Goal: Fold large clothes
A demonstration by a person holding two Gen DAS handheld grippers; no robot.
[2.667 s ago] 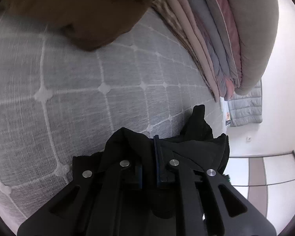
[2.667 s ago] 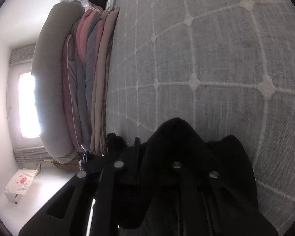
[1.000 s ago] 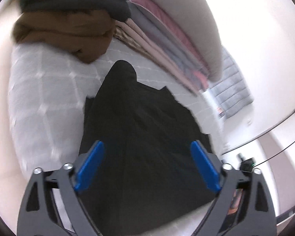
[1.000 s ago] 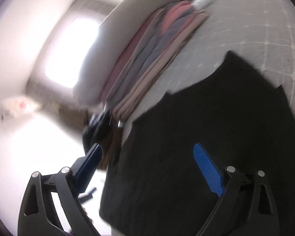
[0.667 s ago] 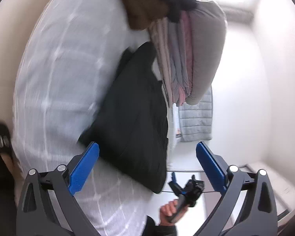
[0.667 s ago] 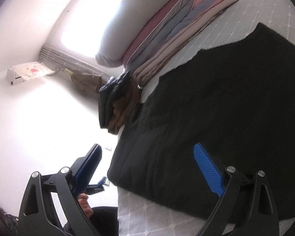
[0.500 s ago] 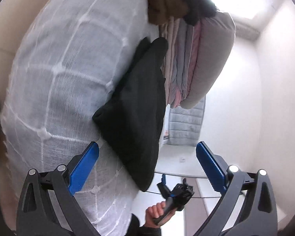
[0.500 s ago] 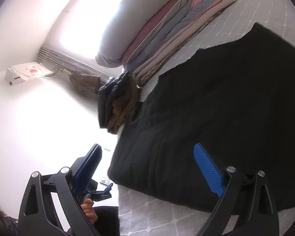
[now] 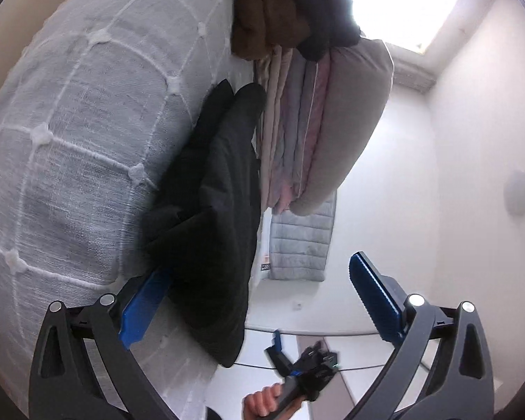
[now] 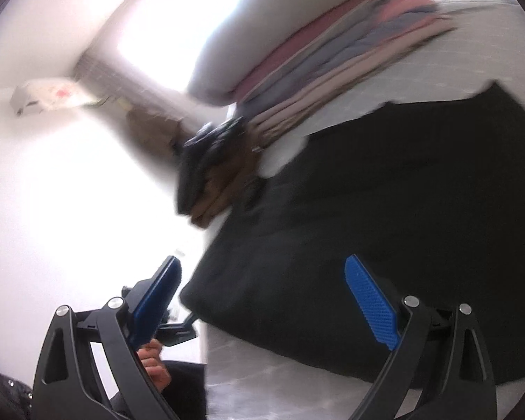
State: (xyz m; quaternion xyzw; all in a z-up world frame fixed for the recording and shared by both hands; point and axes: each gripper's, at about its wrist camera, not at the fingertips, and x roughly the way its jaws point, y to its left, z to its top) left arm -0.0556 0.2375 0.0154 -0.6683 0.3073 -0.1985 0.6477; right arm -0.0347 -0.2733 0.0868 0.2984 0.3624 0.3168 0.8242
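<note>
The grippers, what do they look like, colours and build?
Both look alike. The left gripper and right gripper each have two black angular finger arms with triangular cut-outs and silver round pivot bolts. Each finger carries a flat blue pad with a fine ribbed or dotted texture. No cables or printed markings show. A bare hand grips a handle.

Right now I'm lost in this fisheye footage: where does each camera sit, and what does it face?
Left wrist: on the left gripper, open, facing the black garment's edge on the bed; the other hand shows.
Right wrist: on the right gripper, open, above the black garment; blurred.
Shared: garment, folded bedding stack.
</note>
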